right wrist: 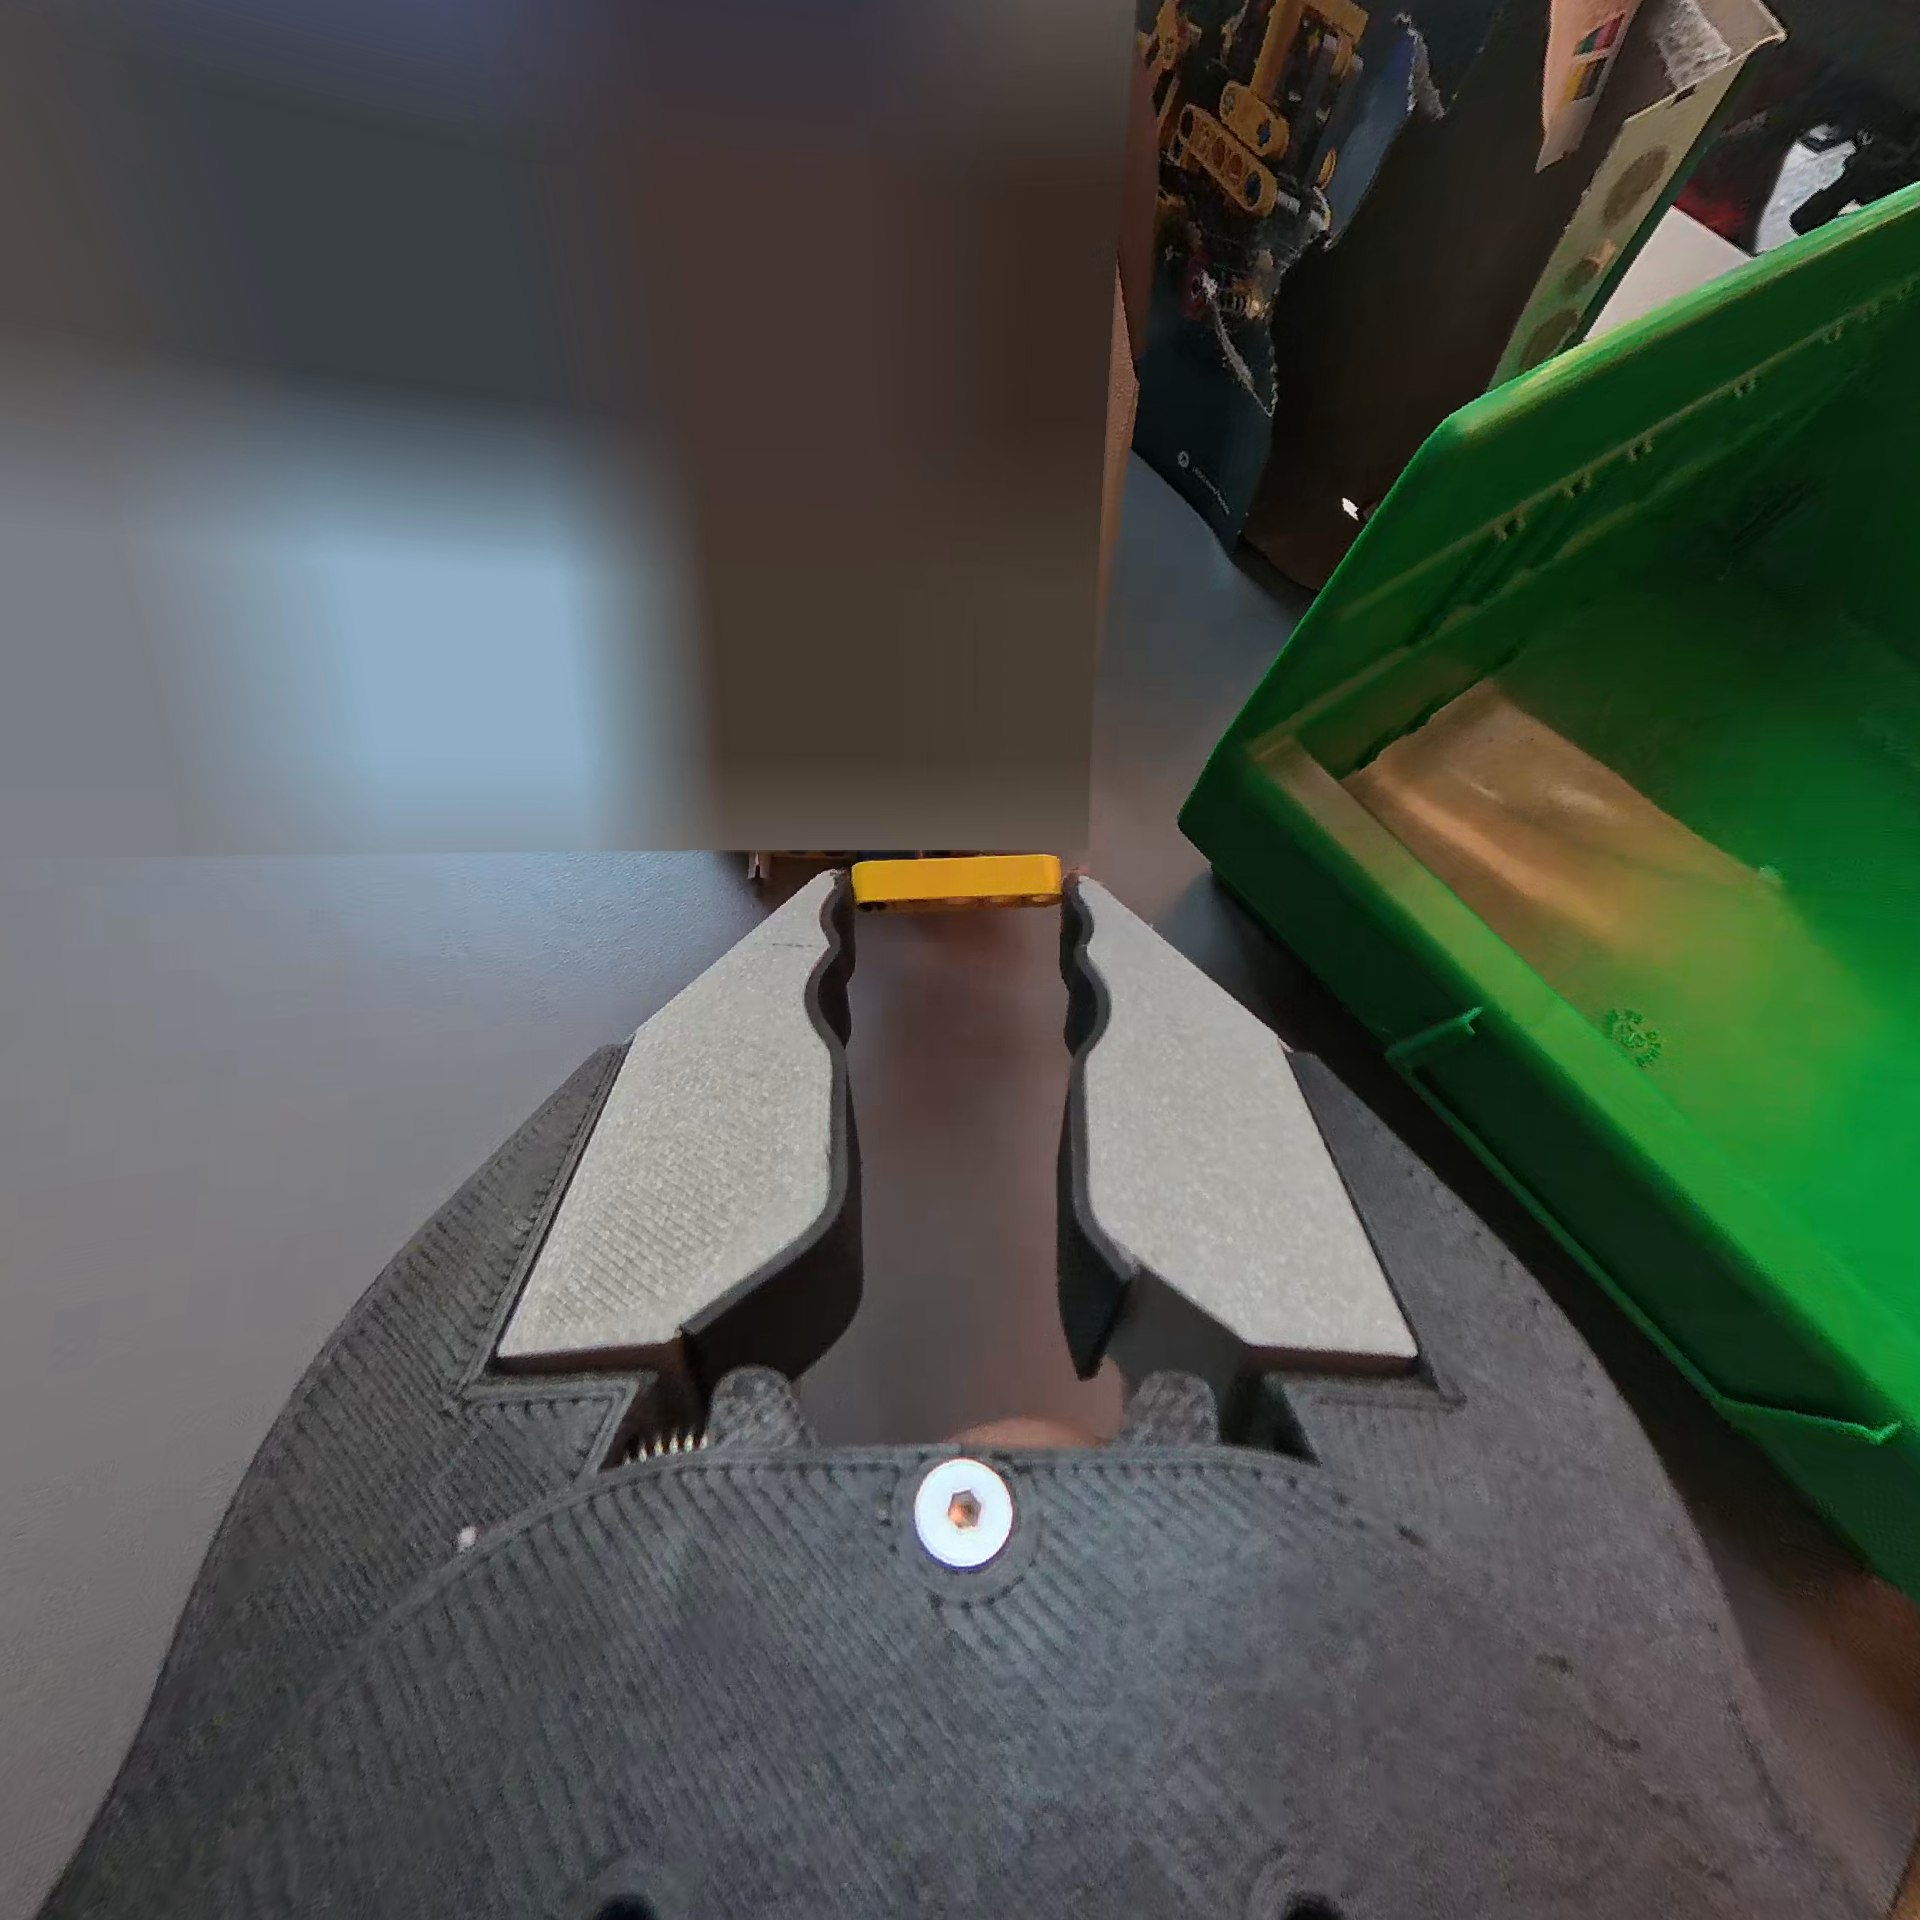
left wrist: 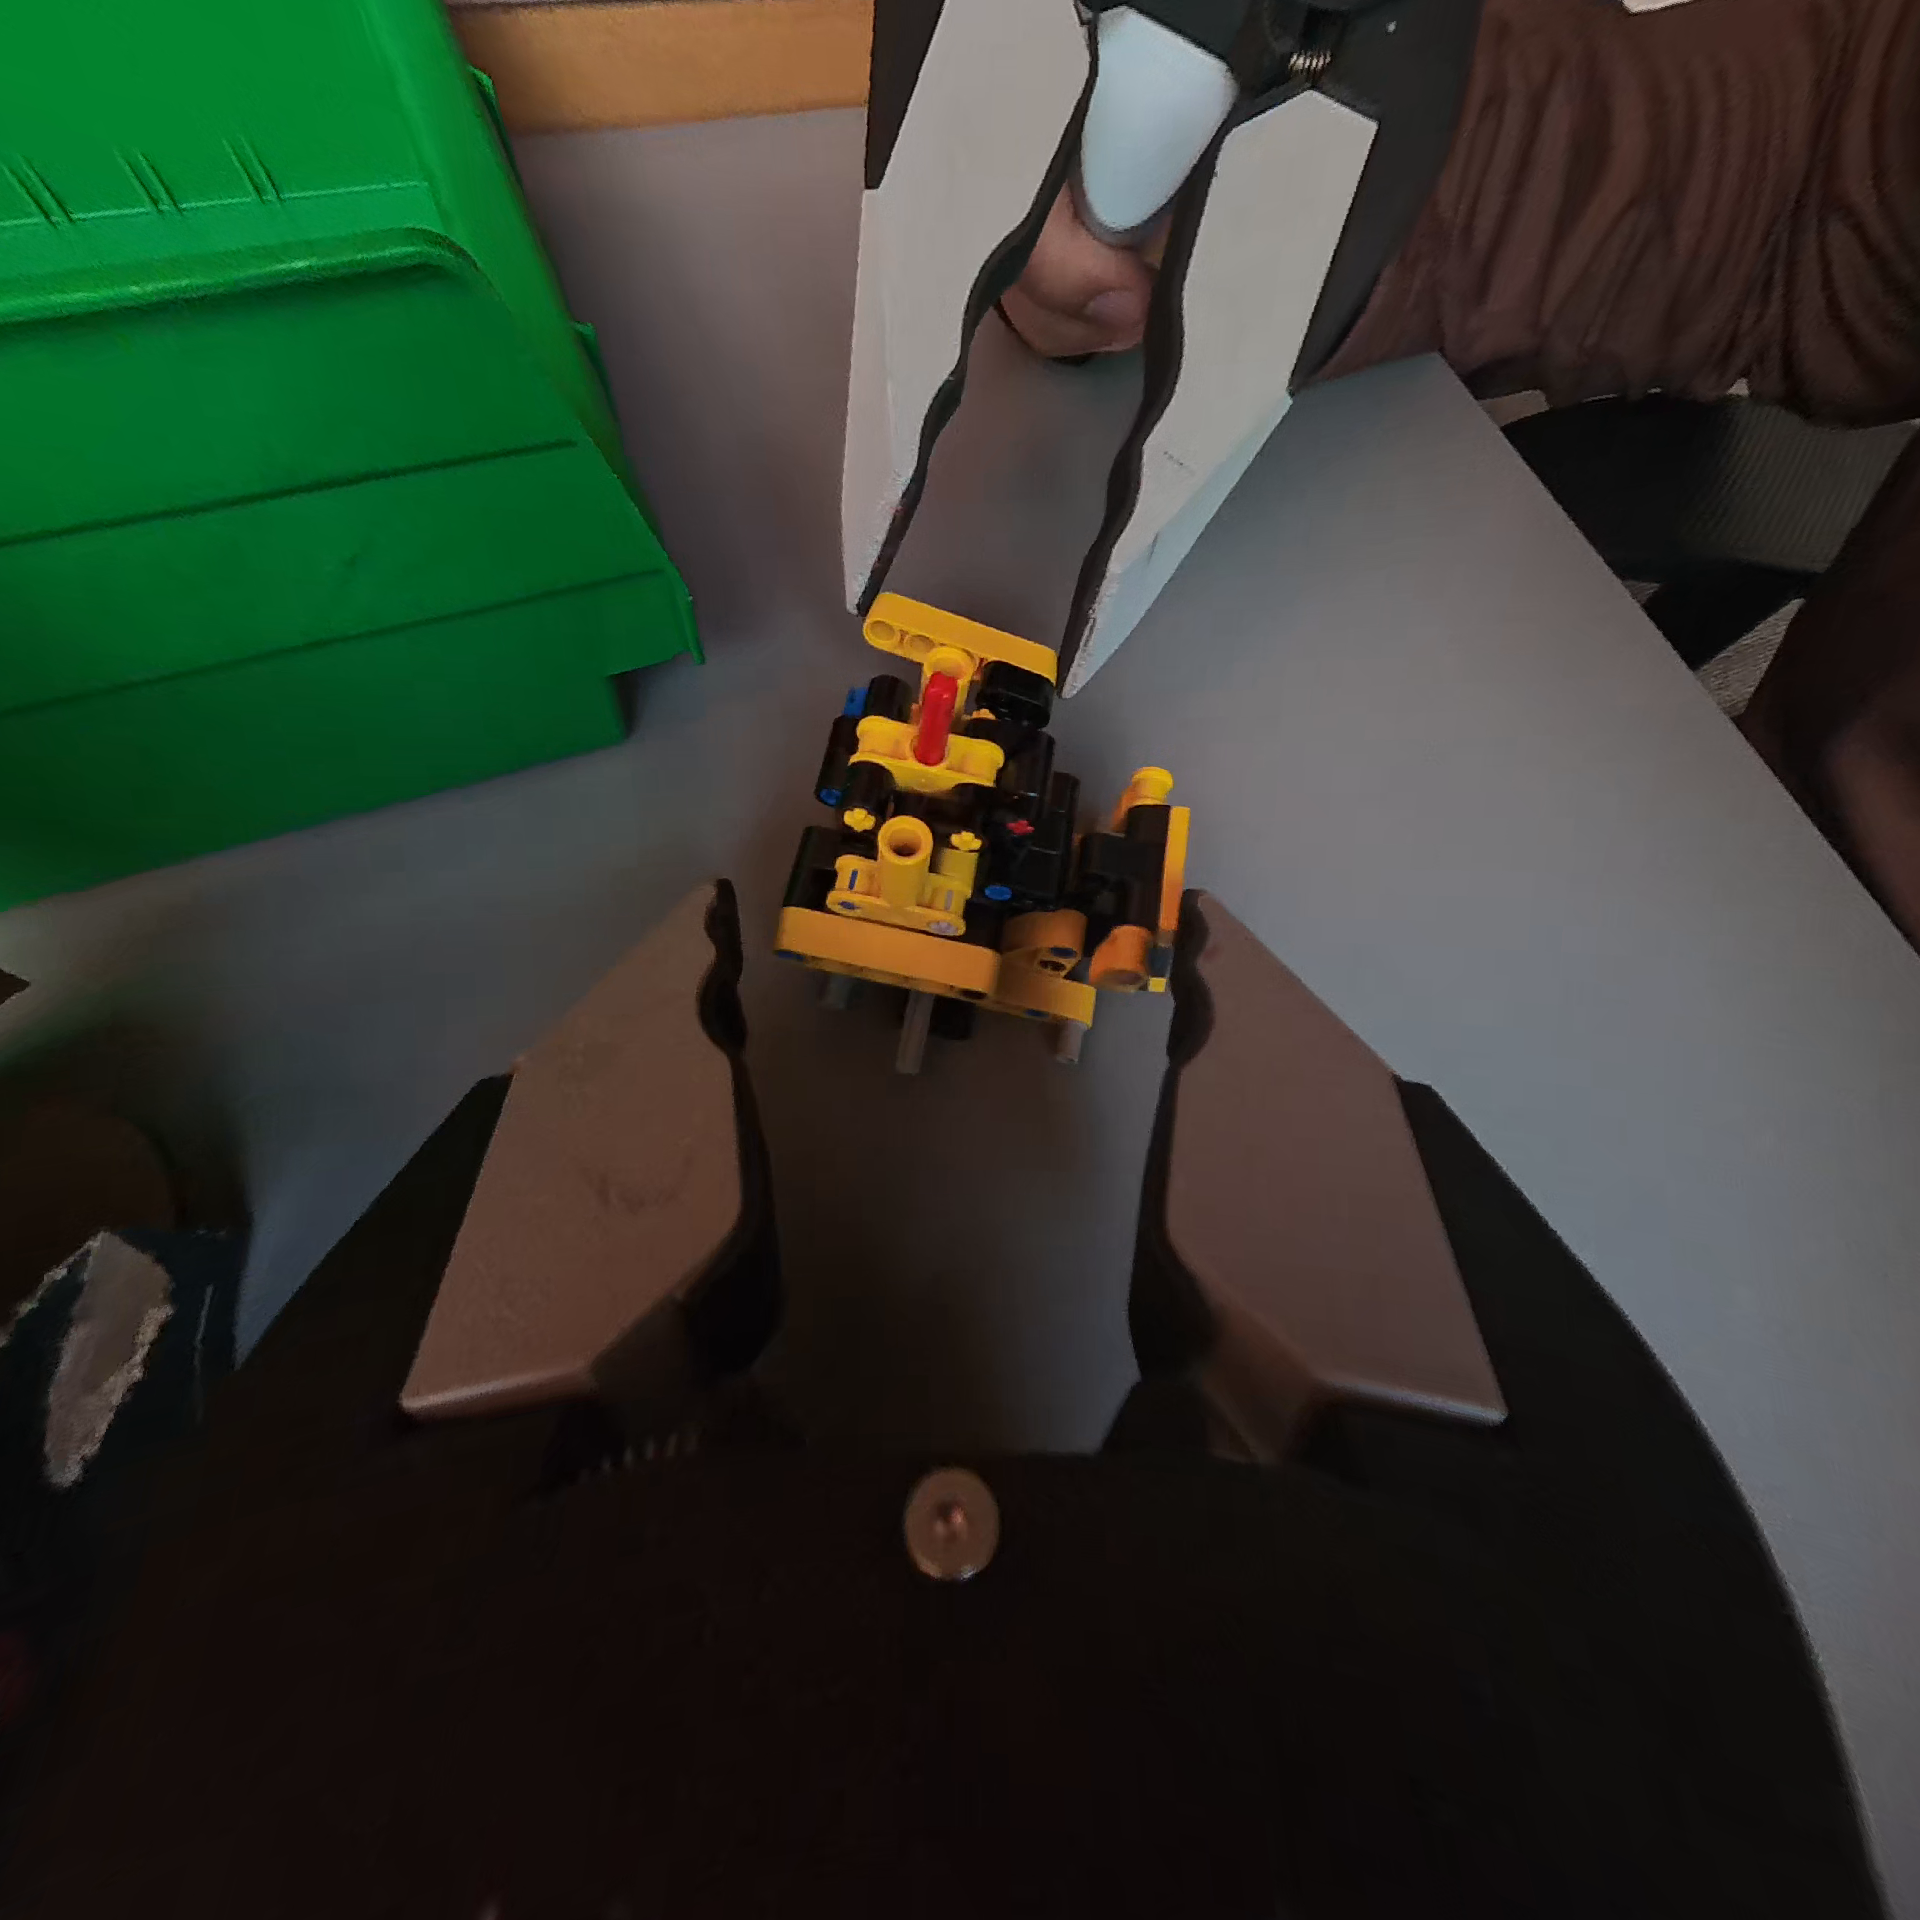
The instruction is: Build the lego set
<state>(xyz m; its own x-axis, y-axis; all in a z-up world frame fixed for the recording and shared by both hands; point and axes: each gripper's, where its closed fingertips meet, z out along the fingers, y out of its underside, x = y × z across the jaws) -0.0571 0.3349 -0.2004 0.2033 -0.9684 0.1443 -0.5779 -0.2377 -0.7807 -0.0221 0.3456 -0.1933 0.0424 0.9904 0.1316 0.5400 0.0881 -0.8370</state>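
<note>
Right now your left gripper point(left wrist: 956, 935) sits nearest in the left wrist view, its fingers spread wide and gripping nothing. The near end of the yellow-and-black Lego model point(left wrist: 966, 842) lies between the two fingertips; the right tip is just beside the model's orange side pieces, though you cannot tell if it touches. The model stands on the grey table point(left wrist: 1455, 831), grey axle pins poking out of its near end and a red pin point(left wrist: 937, 717) upright near its top.

Beyond the model, your right gripper point(left wrist: 961, 639) reaches in from the far side. Its fingers are partly closed onto the ends of a yellow Lego beam point(left wrist: 961, 634) with round holes, held level at the far top edge of the model. The right wrist view shows that same yellow beam point(right wrist: 956, 881) pinched across between the fingertips of the right gripper point(right wrist: 956, 894).

A green plastic bin point(left wrist: 291, 468) rests on the table to your left of the model, well apart from it. Farther back in the right wrist view, a Lego box point(right wrist: 1236, 208) stands behind the bin point(right wrist: 1558, 727).
</note>
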